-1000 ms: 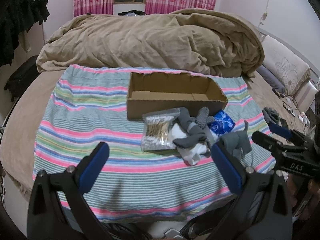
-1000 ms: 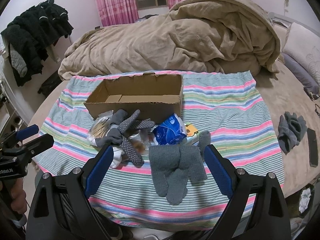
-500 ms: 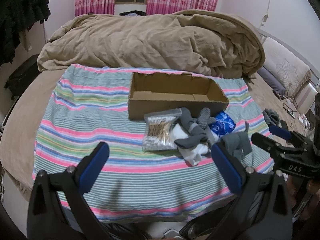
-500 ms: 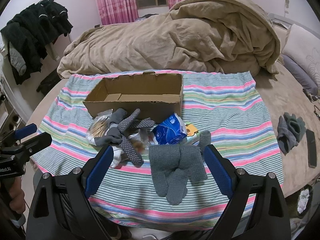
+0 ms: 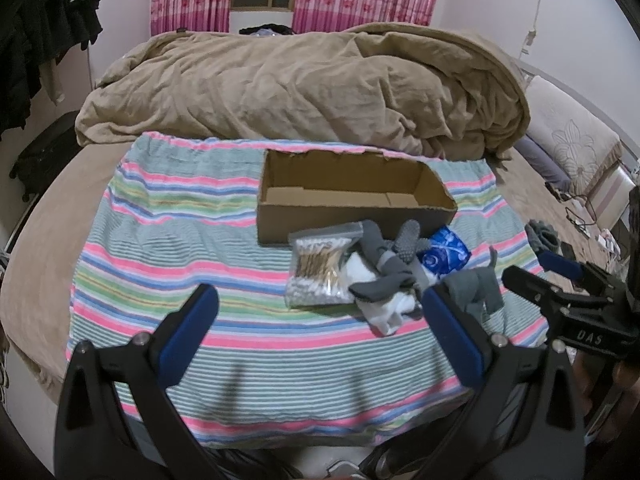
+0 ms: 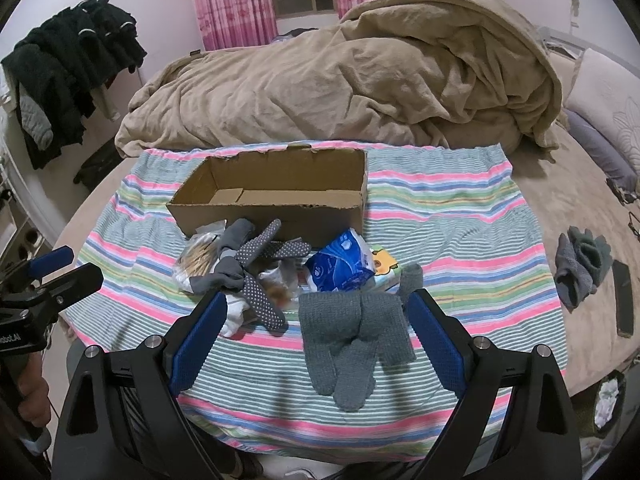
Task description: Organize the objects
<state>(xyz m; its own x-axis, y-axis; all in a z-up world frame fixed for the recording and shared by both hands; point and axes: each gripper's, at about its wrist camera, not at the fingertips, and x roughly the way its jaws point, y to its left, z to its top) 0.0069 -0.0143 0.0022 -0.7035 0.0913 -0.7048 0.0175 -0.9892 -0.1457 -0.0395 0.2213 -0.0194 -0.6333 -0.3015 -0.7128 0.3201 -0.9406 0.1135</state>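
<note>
Left gripper (image 5: 318, 334) and right gripper (image 6: 314, 330): jaws spread wide, holding nothing. The open brown cardboard box (image 6: 276, 196) sits on the striped cloth (image 5: 180, 248). Just before it lie a clear cotton-swab bag (image 5: 318, 268), grey dotted socks (image 6: 260, 268), a blue packet (image 6: 340, 268) and grey knitted gloves (image 6: 354, 334).

Both cameras sit low at the near edge of the bed, looking forward across the pink-, green- and blue-striped cloth (image 5: 168, 264) toward the open brown cardboard box (image 5: 352, 204) and the pink curtains beyond it. The left wrist view stands left of the box's centre line, so the box lies to its right; the right wrist view (image 6: 280, 196) stands right of it and nearer the clutter in front of the box. Both share box, cloth and rumpled tan duvet (image 6: 360, 92).
</note>
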